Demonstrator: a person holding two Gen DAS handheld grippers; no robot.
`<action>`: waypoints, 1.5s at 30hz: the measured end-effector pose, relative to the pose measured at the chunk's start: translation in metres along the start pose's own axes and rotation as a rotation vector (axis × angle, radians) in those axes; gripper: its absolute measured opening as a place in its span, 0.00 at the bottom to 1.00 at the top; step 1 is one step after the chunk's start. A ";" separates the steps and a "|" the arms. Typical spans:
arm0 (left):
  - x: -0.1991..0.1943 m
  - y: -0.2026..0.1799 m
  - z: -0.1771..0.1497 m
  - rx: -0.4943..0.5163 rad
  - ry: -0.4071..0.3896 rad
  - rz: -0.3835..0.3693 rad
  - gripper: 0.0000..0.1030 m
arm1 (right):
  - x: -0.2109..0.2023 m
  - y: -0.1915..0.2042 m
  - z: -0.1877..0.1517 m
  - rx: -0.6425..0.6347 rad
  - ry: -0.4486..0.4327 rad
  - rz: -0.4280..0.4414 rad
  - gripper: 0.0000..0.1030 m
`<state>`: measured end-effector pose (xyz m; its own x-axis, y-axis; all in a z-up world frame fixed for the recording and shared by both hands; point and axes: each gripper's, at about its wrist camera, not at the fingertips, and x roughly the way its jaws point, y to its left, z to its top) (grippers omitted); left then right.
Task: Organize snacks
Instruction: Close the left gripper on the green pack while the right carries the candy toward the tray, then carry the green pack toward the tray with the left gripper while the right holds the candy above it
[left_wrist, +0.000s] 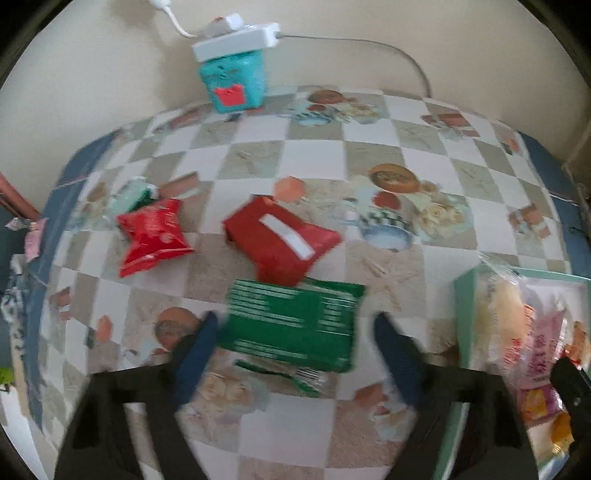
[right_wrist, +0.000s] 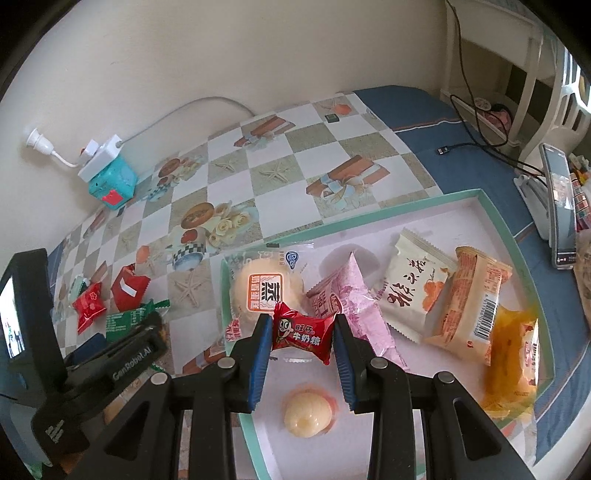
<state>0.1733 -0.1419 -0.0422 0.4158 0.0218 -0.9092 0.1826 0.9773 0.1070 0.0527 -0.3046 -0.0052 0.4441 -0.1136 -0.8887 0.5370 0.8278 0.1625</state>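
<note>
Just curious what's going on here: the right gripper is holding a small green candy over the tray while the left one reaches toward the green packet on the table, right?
Not quite: the candy between the right gripper's fingers is red, not green, as the right wrist view shows. It is over the tray, and the left gripper does reach, open, toward the green packet on the table.

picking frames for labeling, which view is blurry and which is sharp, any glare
Left wrist view: motion-blurred throughout, the print on the green packet smeared and unreadable, left gripper fingers soft-edged. Right wrist view: sharp, the characters on the red candy between the right gripper fingers are crisp. Both show fisheye bending; no strong glare, soft even light.
</note>
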 end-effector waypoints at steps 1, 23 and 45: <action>0.000 0.003 0.001 -0.008 0.000 -0.006 0.68 | 0.000 0.000 0.000 0.001 0.001 0.001 0.34; -0.060 0.044 0.015 -0.148 -0.049 -0.187 0.64 | -0.020 -0.006 -0.002 0.015 -0.015 0.007 0.34; -0.147 -0.017 -0.001 0.031 -0.157 -0.270 0.64 | -0.083 -0.060 0.008 0.136 -0.133 -0.031 0.34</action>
<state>0.1080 -0.1614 0.0891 0.4805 -0.2733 -0.8333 0.3316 0.9363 -0.1158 -0.0107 -0.3498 0.0622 0.5121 -0.2171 -0.8310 0.6396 0.7421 0.2002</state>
